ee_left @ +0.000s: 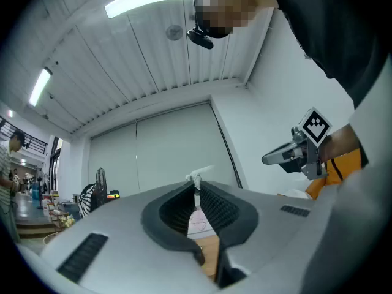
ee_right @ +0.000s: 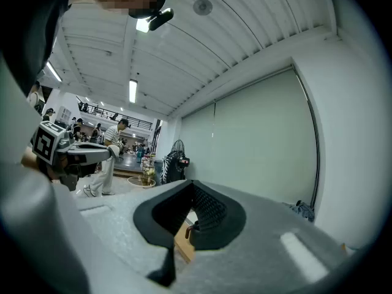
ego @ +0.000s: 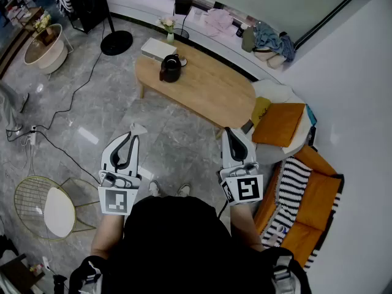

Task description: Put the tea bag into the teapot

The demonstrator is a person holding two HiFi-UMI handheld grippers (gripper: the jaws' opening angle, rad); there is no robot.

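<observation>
The black teapot (ego: 170, 68) stands on the oval wooden coffee table (ego: 208, 90), far ahead of both grippers. My left gripper (ego: 132, 136) is held level over the floor and is shut on a small white tea bag (ego: 138, 128). In the left gripper view the tea bag (ee_left: 199, 175) sticks up from between the pinched jaw tips. My right gripper (ego: 228, 131) is level beside it, shut with nothing in it. Through the hollow behind the right gripper's tips (ee_right: 191, 187) I see the teapot (ee_right: 191, 229) small on the table (ee_right: 182, 247).
A white box (ego: 158, 49) and a small flower vase (ego: 169, 30) share the table's far end. An orange cushion (ego: 278, 124) and a striped sofa (ego: 300, 195) lie to the right. A wire chair (ego: 46, 207) and floor cables (ego: 67, 106) are on the left.
</observation>
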